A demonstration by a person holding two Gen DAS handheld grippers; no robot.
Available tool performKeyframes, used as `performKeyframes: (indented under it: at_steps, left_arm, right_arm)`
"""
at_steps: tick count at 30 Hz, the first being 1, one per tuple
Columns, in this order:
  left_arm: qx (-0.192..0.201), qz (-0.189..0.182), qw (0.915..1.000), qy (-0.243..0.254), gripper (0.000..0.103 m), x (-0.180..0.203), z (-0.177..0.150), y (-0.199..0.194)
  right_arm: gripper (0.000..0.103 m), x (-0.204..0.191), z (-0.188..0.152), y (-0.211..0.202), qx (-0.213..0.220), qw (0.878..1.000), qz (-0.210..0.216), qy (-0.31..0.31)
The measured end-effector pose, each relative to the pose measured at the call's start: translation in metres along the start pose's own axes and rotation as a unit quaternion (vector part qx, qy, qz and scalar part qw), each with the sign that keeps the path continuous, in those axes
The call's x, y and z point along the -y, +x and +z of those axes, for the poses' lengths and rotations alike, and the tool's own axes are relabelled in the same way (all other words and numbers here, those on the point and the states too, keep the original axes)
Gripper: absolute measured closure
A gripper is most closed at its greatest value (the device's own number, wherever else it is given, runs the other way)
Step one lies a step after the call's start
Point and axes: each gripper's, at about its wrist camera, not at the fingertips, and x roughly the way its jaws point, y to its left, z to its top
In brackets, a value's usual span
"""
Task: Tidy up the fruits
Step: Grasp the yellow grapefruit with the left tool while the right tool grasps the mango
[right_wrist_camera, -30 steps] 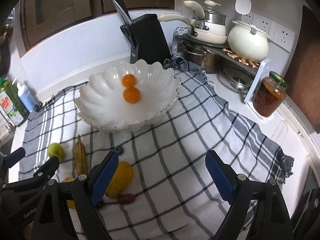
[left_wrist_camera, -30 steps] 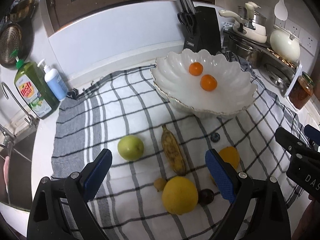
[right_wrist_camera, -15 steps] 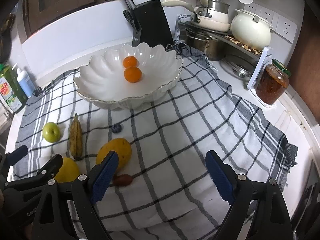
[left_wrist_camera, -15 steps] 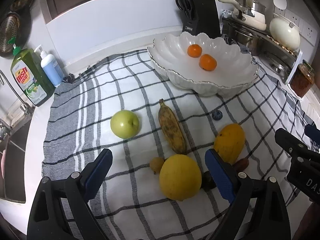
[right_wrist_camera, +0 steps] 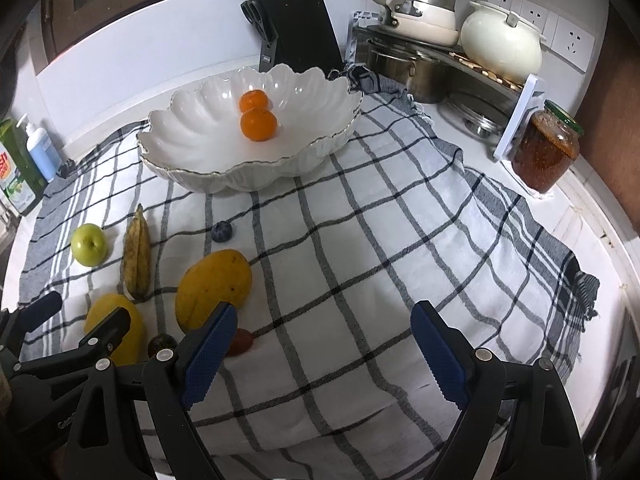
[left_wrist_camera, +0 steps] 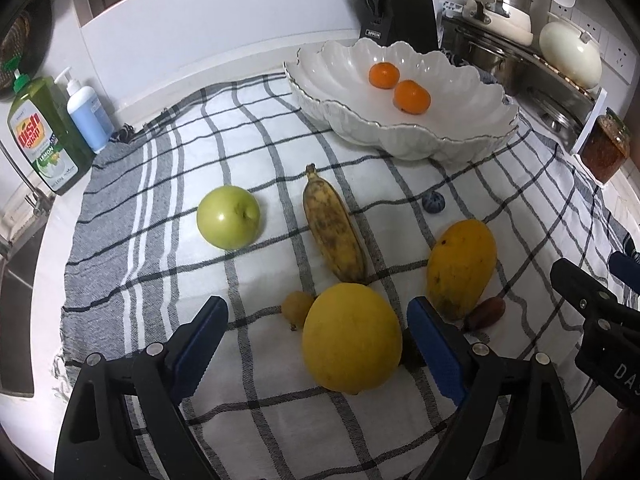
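Lemon (left_wrist_camera: 352, 338) lay dead ahead between spread fingers of empty left gripper (left_wrist_camera: 318, 340); right gripper (right_wrist_camera: 320, 340) spread, empty, farther off.

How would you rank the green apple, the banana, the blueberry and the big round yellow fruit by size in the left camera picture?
1. Round yellow fruit, though it lies nearest the camera, which inflates it.
2. Banana and green apple: too close to rank; the banana is longer, the apple rounder.
3. Blueberry, clearly smallest.
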Motion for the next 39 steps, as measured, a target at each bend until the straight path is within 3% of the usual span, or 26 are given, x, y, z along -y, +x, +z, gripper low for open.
performKeyframes:
  at_steps: [7,12,18,26,39]
  left_arm:
    - [-0.009,-0.006,0.9999,0.001,0.016,0.001,-0.004,0.009]
    - [-0.019,-0.016,0.9997,0.002,0.025,0.004,-0.007,0.015]
    - [-0.024,-0.032,0.9991,0.010,0.049,0.012,-0.010,0.017]
    - [-0.023,-0.024,0.9994,0.001,0.050,0.007,-0.010,0.010]
    - [-0.003,0.008,0.9995,-0.029,0.050,-0.033,-0.008,-0.014]
  right_arm:
    - [0.014,0.001,-0.005,0.007,-0.009,1.000,0.000,0.002]
    - [0.014,0.003,-0.007,0.010,-0.015,1.000,-0.002,0.004]
    - [0.014,0.005,-0.007,0.011,-0.015,1.000,0.000,0.009]
    - [0.014,0.003,-0.008,0.009,-0.013,1.000,0.007,0.004]
    - [0.014,-0.031,0.006,0.012,-0.004,0.999,0.045,-0.019]
